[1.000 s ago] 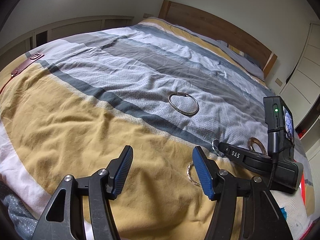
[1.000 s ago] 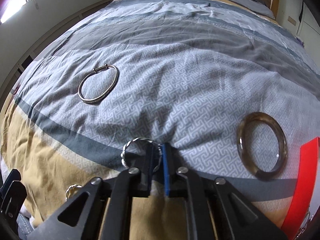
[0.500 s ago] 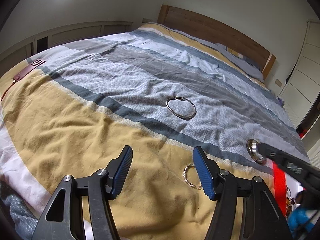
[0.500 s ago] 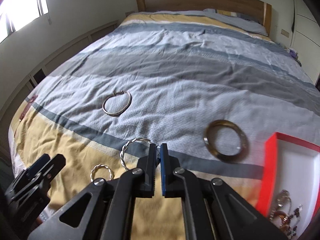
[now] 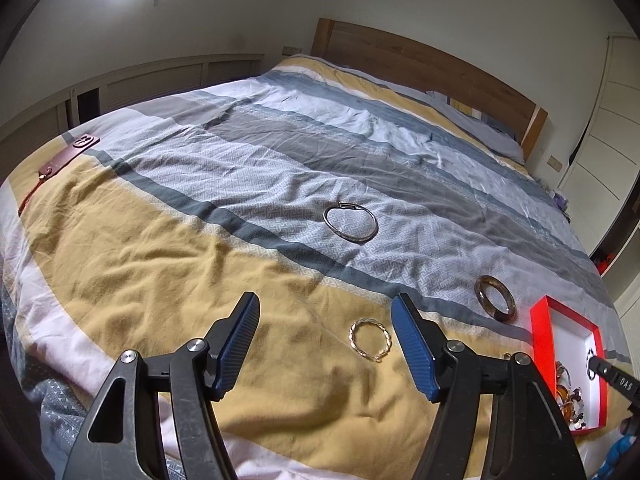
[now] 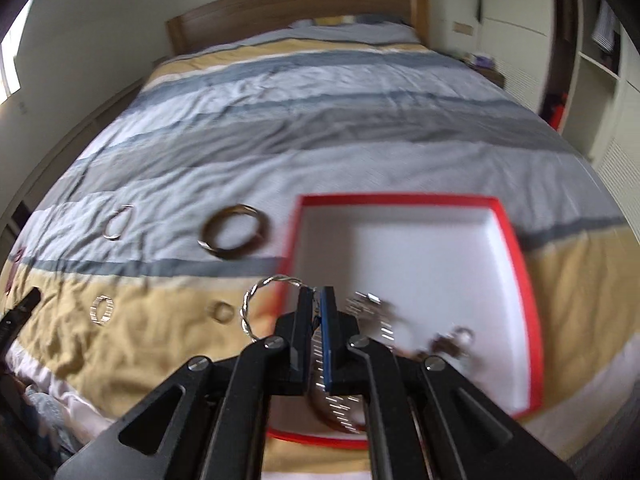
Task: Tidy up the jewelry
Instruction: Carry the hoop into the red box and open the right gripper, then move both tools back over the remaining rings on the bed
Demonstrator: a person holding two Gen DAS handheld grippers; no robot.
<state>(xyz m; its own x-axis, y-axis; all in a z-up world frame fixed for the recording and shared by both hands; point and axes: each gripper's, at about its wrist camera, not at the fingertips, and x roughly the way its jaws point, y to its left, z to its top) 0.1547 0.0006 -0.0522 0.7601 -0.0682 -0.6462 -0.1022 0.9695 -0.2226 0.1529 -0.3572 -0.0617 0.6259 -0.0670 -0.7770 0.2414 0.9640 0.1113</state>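
My right gripper (image 6: 316, 292) is shut on a twisted silver bangle (image 6: 264, 304) and holds it in the air over the left rim of the red box (image 6: 400, 199). The box has a white inside with several jewelry pieces at its near end. On the bed lie a brown bangle (image 6: 234, 232), a thin metal bangle (image 5: 351, 224) and a twisted gold bangle (image 5: 370, 338). My left gripper (image 5: 325, 304) hovers above the yellow cover with its jaws opening and nothing between the pads. The gold bangle lies beyond, close to its right finger.
A phone in a brown case (image 5: 80, 148) rests at the bed's far left edge. A small blurred ring (image 6: 222, 312) lies on the yellow cover left of the box. A wooden headboard (image 5: 420, 56) stands at the far end, white wardrobe doors (image 5: 608, 128) to the right.
My right gripper has lifted the silver bangle off the bed and carried it right to the red box. My left gripper has drawn back a little and its jaws stand slightly wider.
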